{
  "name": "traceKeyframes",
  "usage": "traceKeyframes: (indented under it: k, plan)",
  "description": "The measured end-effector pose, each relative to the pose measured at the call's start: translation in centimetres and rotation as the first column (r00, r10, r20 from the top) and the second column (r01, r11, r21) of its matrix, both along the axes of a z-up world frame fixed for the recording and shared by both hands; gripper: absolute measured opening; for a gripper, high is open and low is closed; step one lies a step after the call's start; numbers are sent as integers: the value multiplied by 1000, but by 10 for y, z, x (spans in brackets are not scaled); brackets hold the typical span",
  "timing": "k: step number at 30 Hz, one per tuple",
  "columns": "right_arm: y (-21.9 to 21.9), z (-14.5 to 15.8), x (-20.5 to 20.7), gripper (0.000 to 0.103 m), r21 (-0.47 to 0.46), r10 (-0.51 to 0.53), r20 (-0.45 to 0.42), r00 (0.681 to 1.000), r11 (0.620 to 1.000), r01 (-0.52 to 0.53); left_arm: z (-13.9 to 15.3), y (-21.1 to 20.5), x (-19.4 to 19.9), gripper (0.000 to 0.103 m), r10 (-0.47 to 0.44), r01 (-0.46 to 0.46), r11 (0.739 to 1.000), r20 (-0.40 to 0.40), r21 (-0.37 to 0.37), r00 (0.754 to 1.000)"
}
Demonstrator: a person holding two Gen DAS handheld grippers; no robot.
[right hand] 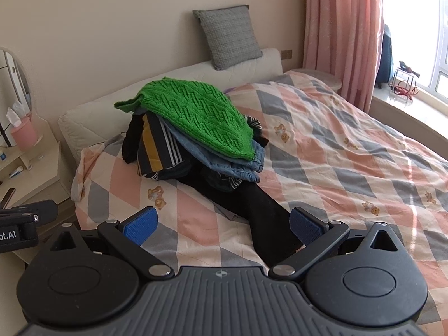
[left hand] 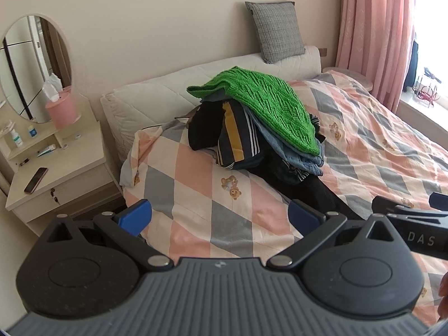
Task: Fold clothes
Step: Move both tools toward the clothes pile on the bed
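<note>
A pile of clothes (left hand: 252, 128) (right hand: 196, 140) lies near the head of the bed, topped by a green knitted sweater (left hand: 263, 103) (right hand: 196, 112). Under it show blue jeans (left hand: 296, 156) (right hand: 238, 165), a dark striped top with a yellow band (left hand: 235, 137) (right hand: 156, 145) and a black garment (left hand: 316, 193) (right hand: 263, 212) trailing toward me. My left gripper (left hand: 219, 217) is open, held short of the pile with nothing between its fingers. My right gripper (right hand: 224, 224) is open too, and the black garment runs under its right finger (right hand: 305, 226). The right gripper (left hand: 408, 221) also shows at the left wrist view's right edge.
The bed carries a pink, grey and cream diamond quilt (left hand: 378, 145) (right hand: 350, 145) with a grey cushion (left hand: 275, 30) (right hand: 226, 35) on the headboard. A bedside table (left hand: 58, 173) on the left holds a phone (left hand: 35, 180), bottles, a pink tissue box and an oval mirror. Pink curtains (right hand: 341, 28) and a window are right.
</note>
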State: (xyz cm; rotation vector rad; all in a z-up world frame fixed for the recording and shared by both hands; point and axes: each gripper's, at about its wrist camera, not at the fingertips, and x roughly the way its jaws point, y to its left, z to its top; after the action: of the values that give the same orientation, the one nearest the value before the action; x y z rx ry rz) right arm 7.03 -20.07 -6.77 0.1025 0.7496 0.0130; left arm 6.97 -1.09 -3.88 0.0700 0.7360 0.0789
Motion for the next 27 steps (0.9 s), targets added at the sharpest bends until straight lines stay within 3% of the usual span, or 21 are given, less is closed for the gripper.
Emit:
traceKeyframes:
  k: [15, 27]
  plan:
    - [16, -25, 98, 103, -16, -63, -86, 994, 998, 62, -29, 17, 126, 102, -88, 87, 996, -105, -7, 991]
    - [33, -31, 160, 103, -9, -90, -124, 988, 996, 90, -37, 32, 195, 102, -126, 130, 991, -141, 15, 982]
